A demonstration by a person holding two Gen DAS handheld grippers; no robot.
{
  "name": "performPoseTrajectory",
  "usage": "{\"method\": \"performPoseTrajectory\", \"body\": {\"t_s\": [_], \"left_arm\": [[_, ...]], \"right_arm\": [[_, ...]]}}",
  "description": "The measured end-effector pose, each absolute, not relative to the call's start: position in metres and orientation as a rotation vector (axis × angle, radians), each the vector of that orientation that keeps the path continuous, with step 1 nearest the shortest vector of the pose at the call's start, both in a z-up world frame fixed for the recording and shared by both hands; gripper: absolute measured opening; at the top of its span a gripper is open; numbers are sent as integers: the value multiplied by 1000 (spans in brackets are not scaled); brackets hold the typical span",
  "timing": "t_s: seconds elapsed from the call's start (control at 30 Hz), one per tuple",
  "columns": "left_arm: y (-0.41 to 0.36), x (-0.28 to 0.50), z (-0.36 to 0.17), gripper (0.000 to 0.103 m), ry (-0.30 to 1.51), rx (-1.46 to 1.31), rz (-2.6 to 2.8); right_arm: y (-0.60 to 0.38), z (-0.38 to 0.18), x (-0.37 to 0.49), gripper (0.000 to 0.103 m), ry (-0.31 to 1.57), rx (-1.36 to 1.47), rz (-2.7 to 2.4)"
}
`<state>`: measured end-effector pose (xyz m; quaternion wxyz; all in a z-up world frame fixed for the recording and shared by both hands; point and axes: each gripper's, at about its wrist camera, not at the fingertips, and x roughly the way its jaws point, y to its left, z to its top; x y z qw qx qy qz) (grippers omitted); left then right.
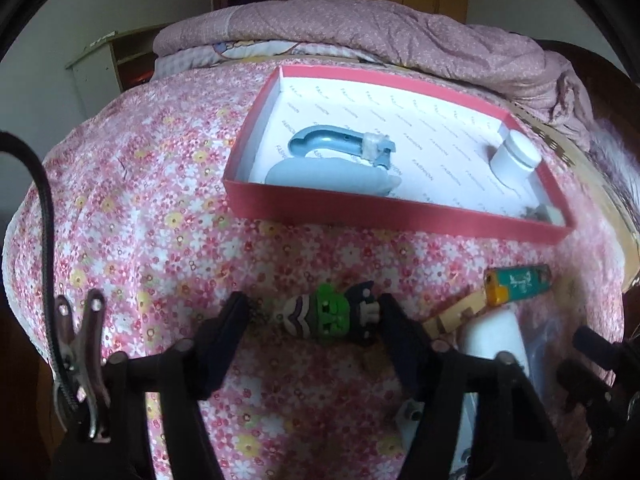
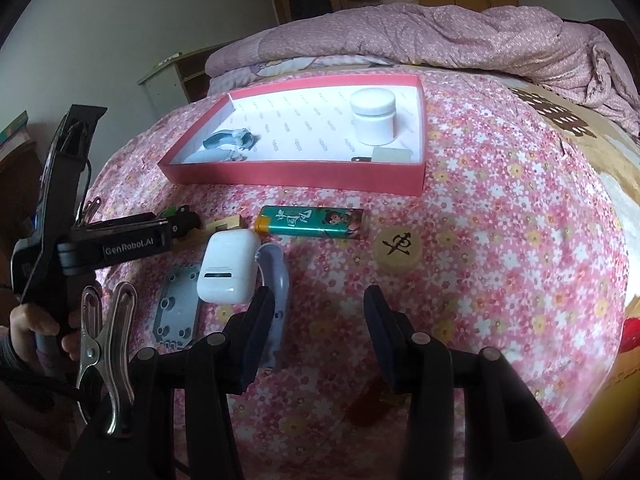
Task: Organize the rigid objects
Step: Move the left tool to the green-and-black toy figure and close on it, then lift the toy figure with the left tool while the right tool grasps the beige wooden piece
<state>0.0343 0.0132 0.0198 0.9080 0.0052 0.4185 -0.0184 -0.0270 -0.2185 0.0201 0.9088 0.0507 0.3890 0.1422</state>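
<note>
A small toy figure (image 1: 328, 316) in green, purple and black lies crosswise on the flowered bedspread, between the fingers of my left gripper (image 1: 314, 316). The right pad touches its black end. The left pad stands a short way off its purple end, with a bead chain in the gap. My right gripper (image 2: 320, 320) is open over bare bedspread, its left finger above a grey-blue curved hook (image 2: 278, 276). A red box (image 2: 304, 178) with white lining holds a white jar (image 2: 372, 120) and blue curved pieces (image 2: 228, 140).
On the bedspread lie a green lighter (image 2: 310, 220), a round wooden chess piece (image 2: 396, 250), a white earbud case (image 2: 228, 266), a grey plate (image 2: 178, 308) and a wooden block (image 2: 224, 224). A hand (image 2: 36, 324) holds the left gripper. A bunched quilt (image 2: 440, 36) lies behind the box.
</note>
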Motion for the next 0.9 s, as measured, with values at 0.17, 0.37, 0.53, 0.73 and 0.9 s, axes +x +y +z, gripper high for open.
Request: {"method": "performPoseTrajectory", "body": {"t_s": [0.17, 0.37, 0.53, 0.73, 0.9], "left_arm": [[18, 31, 22, 53, 863, -2, -60], [39, 23, 27, 53, 854, -34, -58], [63, 12, 30, 53, 858, -75, -51], [84, -1, 26, 53, 844, -89, -41], [88, -13, 24, 53, 800, -58, -50]], "right_arm": [[-218, 22, -28, 48, 799, 99, 290], [-212, 29, -29, 48, 790, 76, 290], [-199, 37, -28, 48, 784, 42, 313], [-167, 47, -16, 61, 804, 21, 392], [-135, 49, -5, 77, 806, -43, 427]]}}
